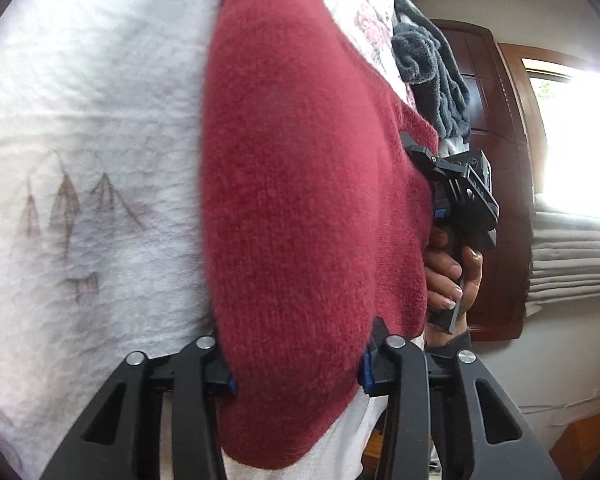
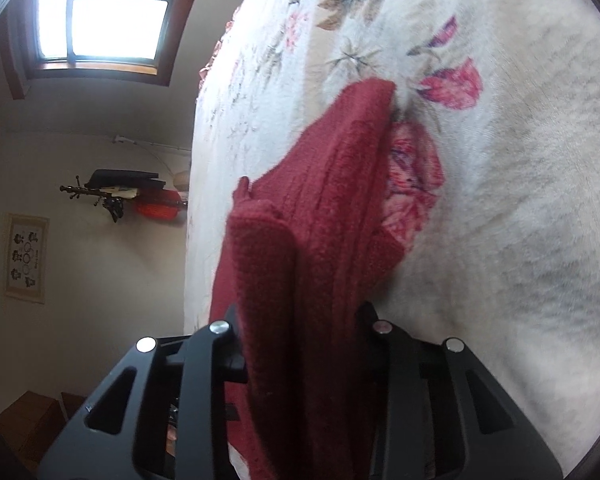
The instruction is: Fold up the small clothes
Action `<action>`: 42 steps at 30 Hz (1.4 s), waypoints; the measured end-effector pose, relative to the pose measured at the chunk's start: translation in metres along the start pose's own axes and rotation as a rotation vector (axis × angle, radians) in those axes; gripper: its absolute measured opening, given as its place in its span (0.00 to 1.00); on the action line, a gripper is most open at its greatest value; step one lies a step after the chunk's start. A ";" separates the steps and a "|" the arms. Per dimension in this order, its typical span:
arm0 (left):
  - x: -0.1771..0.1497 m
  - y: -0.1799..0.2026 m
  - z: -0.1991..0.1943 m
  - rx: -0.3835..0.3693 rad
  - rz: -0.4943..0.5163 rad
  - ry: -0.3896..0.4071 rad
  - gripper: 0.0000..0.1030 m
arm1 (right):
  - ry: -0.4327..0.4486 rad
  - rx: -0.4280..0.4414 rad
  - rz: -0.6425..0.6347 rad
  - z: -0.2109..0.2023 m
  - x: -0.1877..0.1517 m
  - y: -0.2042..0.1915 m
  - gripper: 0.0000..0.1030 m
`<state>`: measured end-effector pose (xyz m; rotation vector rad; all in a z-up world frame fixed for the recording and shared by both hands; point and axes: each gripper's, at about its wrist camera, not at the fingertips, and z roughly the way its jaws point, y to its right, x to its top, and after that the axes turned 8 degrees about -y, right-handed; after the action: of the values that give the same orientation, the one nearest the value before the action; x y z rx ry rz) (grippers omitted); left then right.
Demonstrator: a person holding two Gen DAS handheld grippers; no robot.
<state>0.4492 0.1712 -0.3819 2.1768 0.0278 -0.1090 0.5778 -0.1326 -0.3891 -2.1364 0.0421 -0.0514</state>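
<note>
left wrist view shows your left gripper [image 1: 296, 372] with its fingers [image 1: 224, 376] closed on the red sweater [image 1: 300, 200], lifted over the white blanket [image 1: 92, 120]. your right gripper [image 2: 300, 344] also grips this sweater, and your hand [image 1: 452, 276] holds its handle.

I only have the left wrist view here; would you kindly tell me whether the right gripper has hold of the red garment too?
Observer: Yes, the right gripper is shut on the red garment.
Operator: Is the far end lifted?
Observer: No, its far end rests on the floral blanket.
Operator: Anything beyond the bed?
Observer: A wall rack holding a dark item, and a framed picture.
</note>
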 end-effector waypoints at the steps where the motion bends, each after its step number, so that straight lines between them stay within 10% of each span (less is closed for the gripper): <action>1: -0.001 0.002 -0.002 0.002 0.004 0.006 0.39 | 0.005 0.004 -0.003 -0.001 -0.002 -0.003 0.29; 22: -0.062 0.027 -0.116 0.020 0.082 0.173 0.36 | -0.009 0.076 -0.102 0.025 -0.045 -0.115 0.28; 42: -0.196 -0.068 -0.166 0.054 -0.029 0.239 0.36 | -0.230 0.068 -0.114 0.144 -0.139 -0.157 0.28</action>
<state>0.2613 0.3506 -0.3257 2.2327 0.1941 0.1360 0.4487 0.0796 -0.3368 -2.0621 -0.2133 0.1246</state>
